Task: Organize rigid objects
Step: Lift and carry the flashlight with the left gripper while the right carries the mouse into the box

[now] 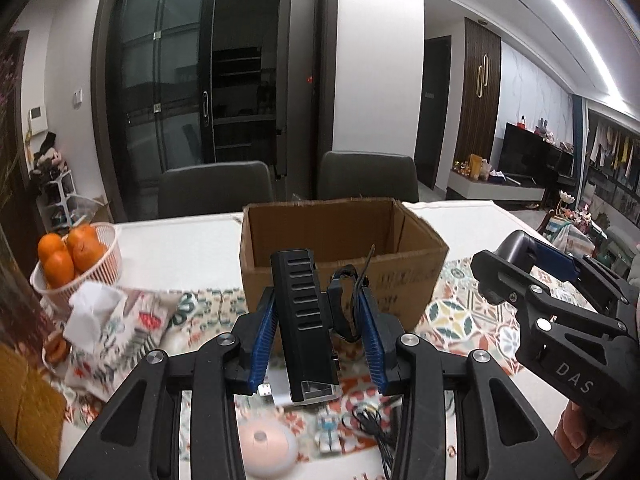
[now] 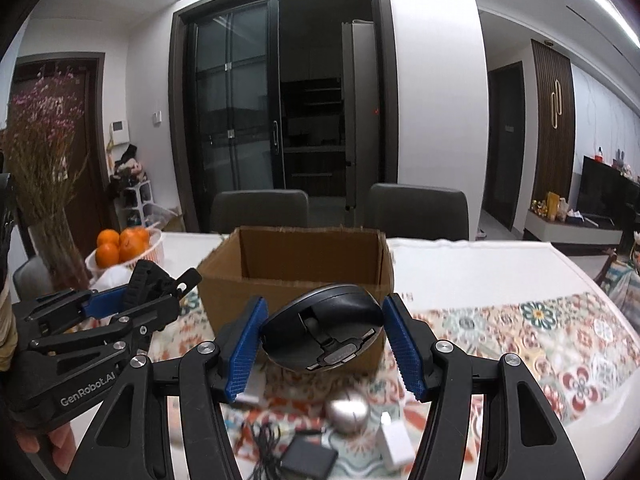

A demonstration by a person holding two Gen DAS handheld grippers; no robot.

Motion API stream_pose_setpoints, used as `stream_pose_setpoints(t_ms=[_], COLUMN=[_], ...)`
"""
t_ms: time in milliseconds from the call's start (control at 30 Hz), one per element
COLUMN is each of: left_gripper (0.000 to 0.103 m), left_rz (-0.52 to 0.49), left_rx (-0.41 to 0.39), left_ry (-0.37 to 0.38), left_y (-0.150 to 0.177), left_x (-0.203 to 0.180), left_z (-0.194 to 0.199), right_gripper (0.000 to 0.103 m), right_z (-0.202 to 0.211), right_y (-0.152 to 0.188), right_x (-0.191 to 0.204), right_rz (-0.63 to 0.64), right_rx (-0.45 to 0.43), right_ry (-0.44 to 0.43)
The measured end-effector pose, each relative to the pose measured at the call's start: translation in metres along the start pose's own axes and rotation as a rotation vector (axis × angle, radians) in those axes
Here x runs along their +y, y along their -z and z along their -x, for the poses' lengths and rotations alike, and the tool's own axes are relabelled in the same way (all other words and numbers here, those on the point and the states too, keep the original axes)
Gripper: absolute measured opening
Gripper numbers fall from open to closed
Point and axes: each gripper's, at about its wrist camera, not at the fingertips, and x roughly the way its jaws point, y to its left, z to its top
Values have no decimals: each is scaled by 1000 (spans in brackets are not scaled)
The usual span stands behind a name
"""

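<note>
Your left gripper (image 1: 316,332) has its fingers clamped on a black slotted device (image 1: 302,320), held upright between them. Your right gripper (image 2: 324,340) grips a dark computer mouse (image 2: 324,330) between its fingers. The open cardboard box (image 2: 296,264) stands on the desk (image 2: 460,256) just beyond both.

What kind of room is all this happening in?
Most likely a home dining area open to a living room: a dining table with two chairs behind it, a basket of oranges, and a television on a low cabinet further back.
</note>
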Motion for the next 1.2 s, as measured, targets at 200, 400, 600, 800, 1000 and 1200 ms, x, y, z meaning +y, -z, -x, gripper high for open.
stream_pose_setpoints(t_ms=[200, 400, 600, 800, 1000, 1200], left_gripper=[39, 39, 39, 39, 39, 39], left_rz=[-46, -71, -59, -39, -43, -51], left_rx=[-14, -7, 42, 108, 158, 220], left_ry=[-14, -16, 3, 20, 16, 9], left_y=[-29, -52, -65, -73, -83, -83], left_x=[0, -2, 0, 8, 8, 6], left_z=[-15, -34, -60, -89, -114, -138], right_gripper=[60, 60, 60, 60, 60, 60], right_z=[-20, -36, -55, -80, -111, -134], right_y=[-25, -42, -55, -66, -72, -64], right_x=[-3, -9, -11, -14, -19, -28], right_rz=[5, 6, 24, 29, 21, 3], right_rx=[2, 12, 32, 75, 135, 203], right_ry=[-10, -15, -15, -28, -45, -61])
